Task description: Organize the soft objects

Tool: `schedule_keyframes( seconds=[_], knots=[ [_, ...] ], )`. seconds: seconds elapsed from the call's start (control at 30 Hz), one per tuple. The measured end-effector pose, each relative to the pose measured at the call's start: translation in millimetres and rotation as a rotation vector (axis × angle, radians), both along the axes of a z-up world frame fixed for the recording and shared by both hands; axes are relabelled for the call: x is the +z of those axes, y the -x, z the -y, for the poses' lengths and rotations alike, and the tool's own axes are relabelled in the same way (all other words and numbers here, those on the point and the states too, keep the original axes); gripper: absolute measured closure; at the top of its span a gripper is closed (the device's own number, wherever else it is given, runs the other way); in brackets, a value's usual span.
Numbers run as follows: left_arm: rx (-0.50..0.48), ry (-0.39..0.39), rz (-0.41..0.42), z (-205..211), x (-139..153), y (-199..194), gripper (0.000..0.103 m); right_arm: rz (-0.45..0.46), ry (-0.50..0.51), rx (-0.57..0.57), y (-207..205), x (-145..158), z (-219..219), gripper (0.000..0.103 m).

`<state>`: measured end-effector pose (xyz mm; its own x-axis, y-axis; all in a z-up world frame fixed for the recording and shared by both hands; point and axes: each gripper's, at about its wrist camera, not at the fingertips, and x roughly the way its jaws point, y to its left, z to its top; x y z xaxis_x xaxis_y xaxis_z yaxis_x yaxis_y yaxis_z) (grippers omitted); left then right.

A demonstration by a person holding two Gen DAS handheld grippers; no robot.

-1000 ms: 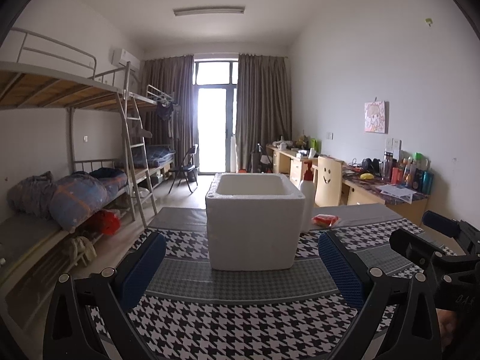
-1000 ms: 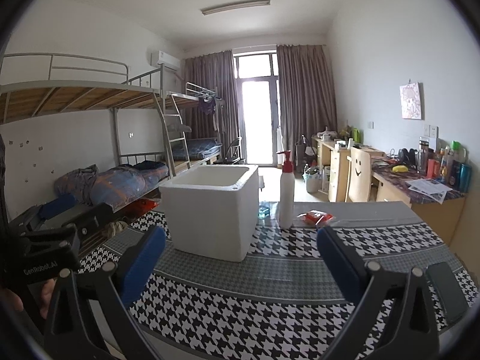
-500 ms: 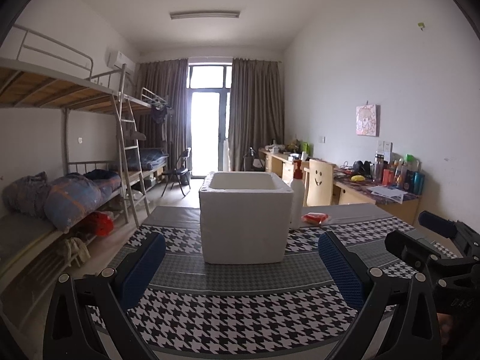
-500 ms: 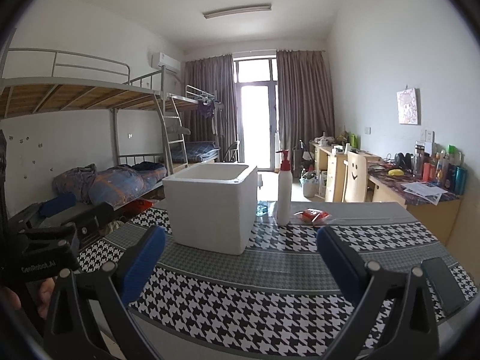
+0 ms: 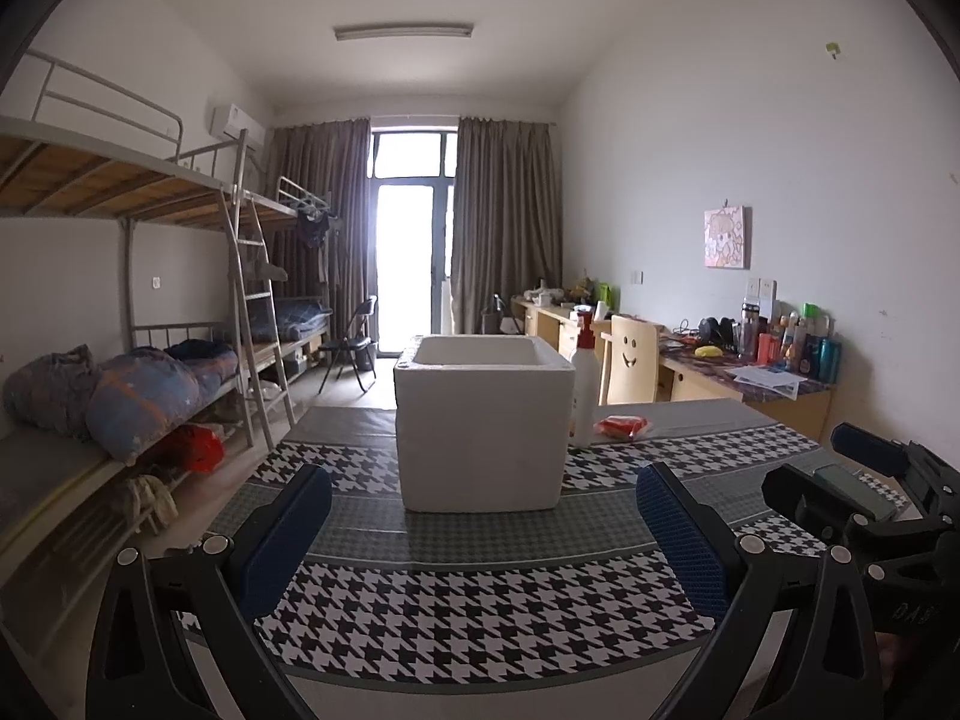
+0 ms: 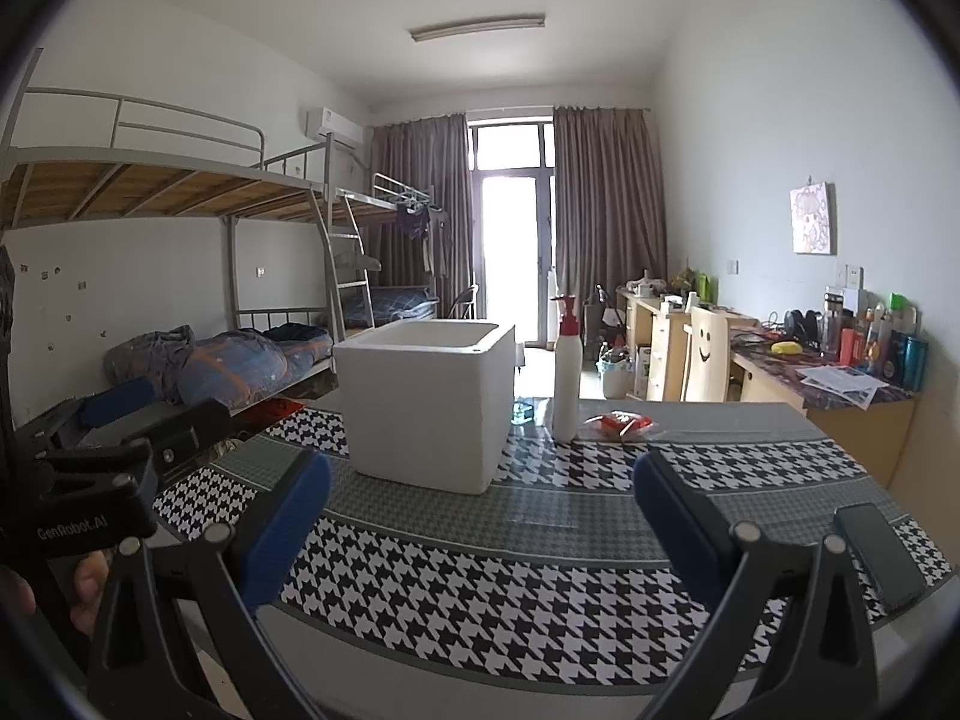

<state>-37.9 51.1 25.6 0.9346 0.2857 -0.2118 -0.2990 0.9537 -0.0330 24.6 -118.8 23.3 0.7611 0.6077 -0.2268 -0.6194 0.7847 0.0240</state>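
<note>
A white foam box (image 5: 483, 426) stands open-topped in the middle of the houndstooth-covered table (image 5: 456, 612); it also shows in the right wrist view (image 6: 429, 405). What it holds is hidden. My left gripper (image 5: 480, 531) is open and empty, short of the box. My right gripper (image 6: 480, 519) is open and empty, to the right of the left one. A red soft packet (image 5: 621, 426) lies behind the box on the right, also in the right wrist view (image 6: 621, 423).
A white pump bottle (image 6: 567, 384) stands beside the box. A dark phone (image 6: 879, 555) lies at the table's right edge. Bunk beds (image 5: 120, 372) with bedding line the left wall; desks and a smiley-face chair (image 5: 630, 360) line the right wall.
Both grippers have drawn back from the box, which now looks smaller and farther. Both stay open and empty.
</note>
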Motion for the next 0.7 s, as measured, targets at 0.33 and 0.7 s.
schedule_keyframes(
  seconds=[0.33,0.7],
  knots=[
    [-0.003,0.003,-0.008,-0.7,-0.6,1.5,0.001,0.008,0.008,-0.021,3.3,-3.5,-0.3,0.001],
    [-0.014,-0.010,-0.023,1.0,-2.2,-0.6,0.001,0.001,0.014,-0.029,2.9,-6.6,2.1,0.001]
  ],
)
